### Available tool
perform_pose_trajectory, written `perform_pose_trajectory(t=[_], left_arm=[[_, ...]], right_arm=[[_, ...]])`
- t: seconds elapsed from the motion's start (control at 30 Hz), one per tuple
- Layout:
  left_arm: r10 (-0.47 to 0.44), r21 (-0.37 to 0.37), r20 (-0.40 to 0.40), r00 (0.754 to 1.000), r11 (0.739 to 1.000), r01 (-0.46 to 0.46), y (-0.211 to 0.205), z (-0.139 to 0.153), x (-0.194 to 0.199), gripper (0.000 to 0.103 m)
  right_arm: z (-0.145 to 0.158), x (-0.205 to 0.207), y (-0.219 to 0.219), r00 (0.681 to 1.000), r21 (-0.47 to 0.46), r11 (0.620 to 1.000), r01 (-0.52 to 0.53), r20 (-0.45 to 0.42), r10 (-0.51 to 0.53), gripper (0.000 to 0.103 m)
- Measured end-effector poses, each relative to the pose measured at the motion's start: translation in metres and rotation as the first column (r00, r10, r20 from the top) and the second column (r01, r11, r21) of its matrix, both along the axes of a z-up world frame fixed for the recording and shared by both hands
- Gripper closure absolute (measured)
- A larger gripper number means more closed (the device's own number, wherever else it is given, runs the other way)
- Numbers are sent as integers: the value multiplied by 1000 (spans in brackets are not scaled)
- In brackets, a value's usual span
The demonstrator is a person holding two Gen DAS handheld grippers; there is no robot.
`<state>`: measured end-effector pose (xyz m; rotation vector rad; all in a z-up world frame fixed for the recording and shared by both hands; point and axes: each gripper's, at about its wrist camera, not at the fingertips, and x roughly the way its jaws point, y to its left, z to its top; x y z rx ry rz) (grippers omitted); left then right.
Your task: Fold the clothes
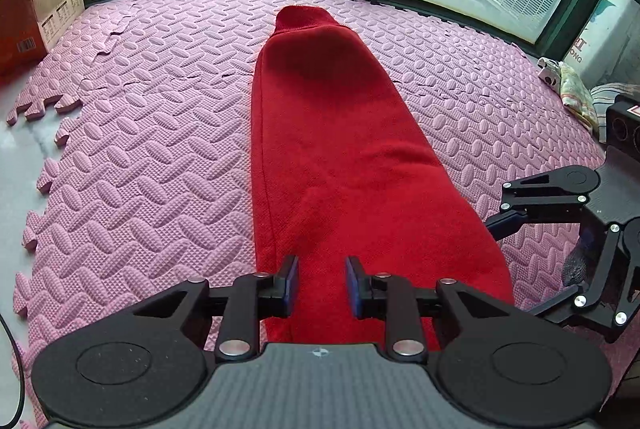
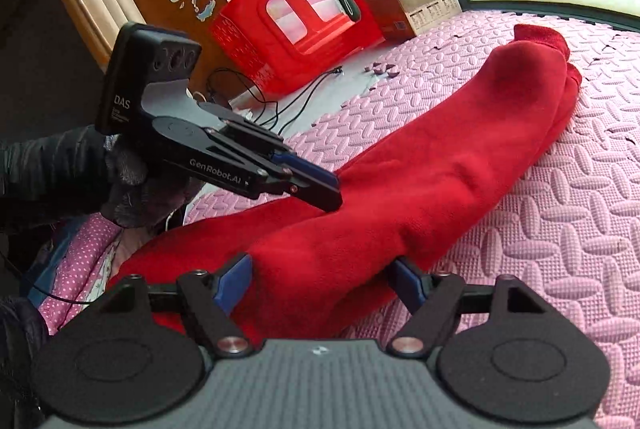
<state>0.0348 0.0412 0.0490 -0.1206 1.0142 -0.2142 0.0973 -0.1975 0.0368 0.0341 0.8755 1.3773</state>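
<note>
Left tongs narrow, over the red garment; right tongs wide, straddling its fold, not gripping.

- Red garment is lying lengthwise down the middle of the pink foam mat, dividing it into two bare lanes.
- Cardboard box is closing off the far left corner by the window.
- Red plastic stool and loose black cables are occupying the bare floor beyond the mat's left edge.
- Bundled cloths are crowding the right edge.
</note>
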Motion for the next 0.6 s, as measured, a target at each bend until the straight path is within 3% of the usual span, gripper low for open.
perform_pose_trajectory(t=[0.1, 0.3, 0.47, 0.6], left_arm=[[-2, 0, 3, 1000, 1000, 2, -2, -2, 2, 75], [4, -14, 7, 1000, 1000, -4, 0, -3, 3, 75], [14, -34, 17, 1000, 999, -14, 3, -4, 0, 75], [16, -38, 22, 1000, 999, -15, 2, -4, 0, 74]], right_arm=[[-4, 7, 1, 999, 61, 997, -38, -26, 40, 16], [-22, 18, 7, 985, 88, 988, -125, -108, 134, 15], [-19, 19, 2, 981, 126, 979, -162, -82, 173, 15], [-23, 30, 13, 966, 189, 967, -168, -164, 200, 14]])
